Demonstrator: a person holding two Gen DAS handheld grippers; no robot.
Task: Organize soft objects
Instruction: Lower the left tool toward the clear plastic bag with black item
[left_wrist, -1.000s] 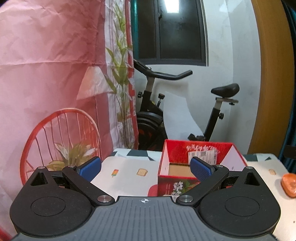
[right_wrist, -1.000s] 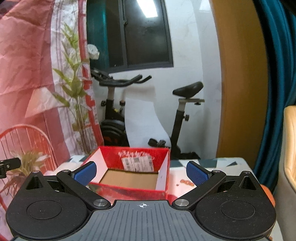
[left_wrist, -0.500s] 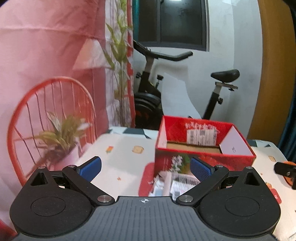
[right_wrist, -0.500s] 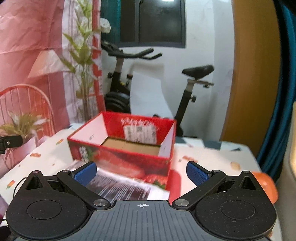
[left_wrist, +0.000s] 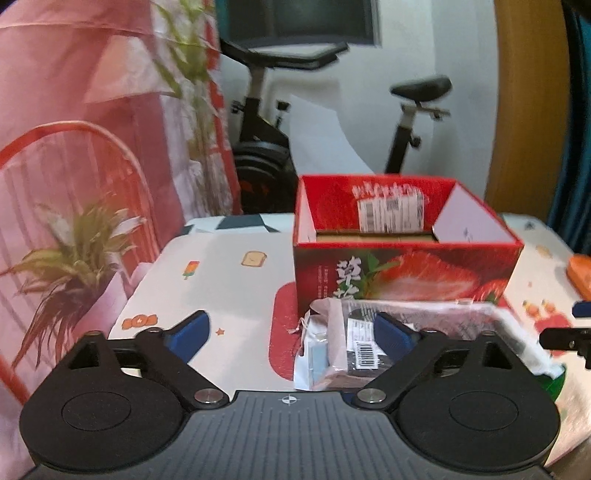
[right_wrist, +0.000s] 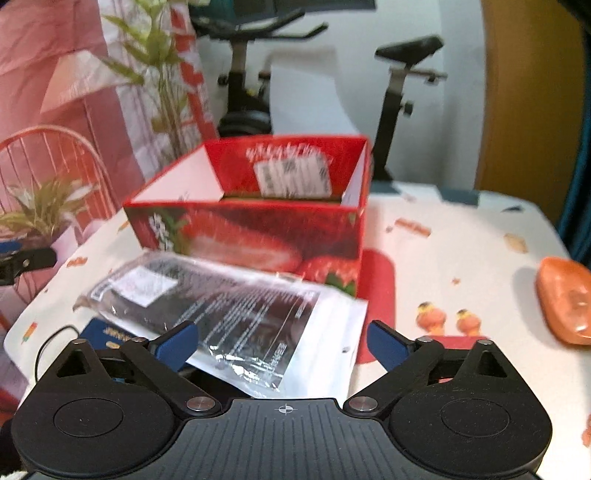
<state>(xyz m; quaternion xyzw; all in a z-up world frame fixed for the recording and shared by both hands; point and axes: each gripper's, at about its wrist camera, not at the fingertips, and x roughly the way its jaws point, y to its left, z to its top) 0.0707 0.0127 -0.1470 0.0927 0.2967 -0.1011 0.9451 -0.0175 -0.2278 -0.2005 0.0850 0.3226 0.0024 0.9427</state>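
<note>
Both grippers now look down on more of the surface (left_wrist: 229, 280), and plastic-wrapped soft packets (right_wrist: 236, 314) come into view, lying just near of the red strawberry box (left_wrist: 402, 266). The left gripper (left_wrist: 291, 328) and right gripper (right_wrist: 280, 339) have just been closing slightly, yet stand wide and grasp nothing. Open surface lies left; an orange dish (right_wrist: 565, 299) sits right. An exercise bike (left_wrist: 266, 140) stands beyond the far edge.

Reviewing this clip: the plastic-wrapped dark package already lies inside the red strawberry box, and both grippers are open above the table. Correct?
Not quite. The plastic-wrapped package lies on the table in front of the red strawberry box, not inside it; the right wrist view shows this. The left gripper and right gripper are indeed open.
</note>
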